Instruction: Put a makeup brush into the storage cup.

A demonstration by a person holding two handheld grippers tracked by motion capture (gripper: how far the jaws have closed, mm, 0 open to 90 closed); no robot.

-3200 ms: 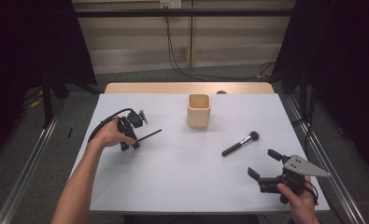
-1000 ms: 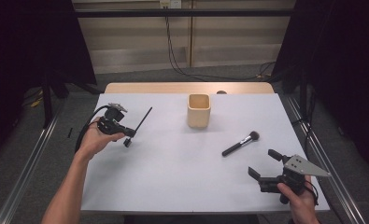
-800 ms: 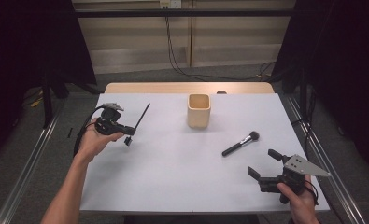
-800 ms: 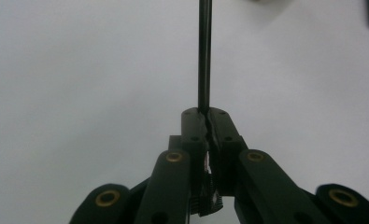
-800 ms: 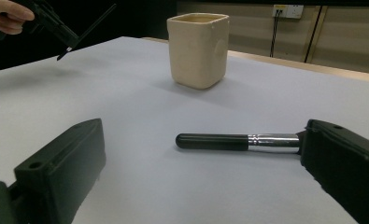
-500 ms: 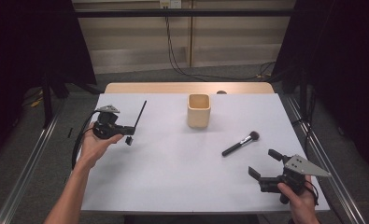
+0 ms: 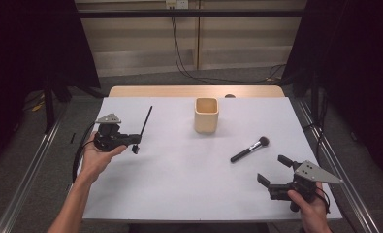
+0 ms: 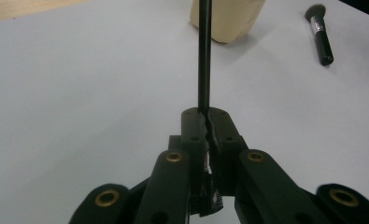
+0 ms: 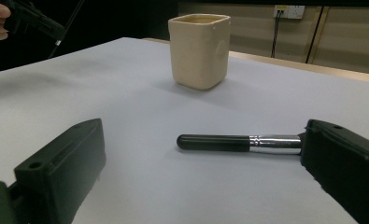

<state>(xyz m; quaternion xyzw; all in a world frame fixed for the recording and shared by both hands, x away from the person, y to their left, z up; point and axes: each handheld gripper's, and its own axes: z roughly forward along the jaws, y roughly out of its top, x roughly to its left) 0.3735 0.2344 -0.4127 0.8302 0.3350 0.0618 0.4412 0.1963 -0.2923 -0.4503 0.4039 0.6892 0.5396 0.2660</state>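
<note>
The wide white-topped bench [image 7: 189, 184] carries everything here, with a strip of bare wood along its far edge. Standing upright toward the far middle is the cream square-sided ceramic cup [image 7: 206, 115], open mouth up. Over on the near right side, the right gripper [image 7: 275, 172] sits low by the bench, gripped by the person's right hand [image 7: 309, 208], grey three-cornered plate on top. Its fingers [image 9: 60, 168] are spread wide apart, nothing between them, and in the right gripper view they look across the white surface at the cup. Just ahead of them lies the black-handled makeup brush with a silver collar and dark bristle head [image 7: 250, 149], flat on the bench, between that gripper and the cup, touching neither. On the left side, the left gripper [image 7: 135, 141] is lifted off the surface in the person's left hand [image 7: 98, 158]. Its fingers [image 8: 219, 128] are clamped tight on the thin black stick [image 7: 145, 121], which angles up and away from the person, its tip clear of the bench and well left of the cup.
</note>
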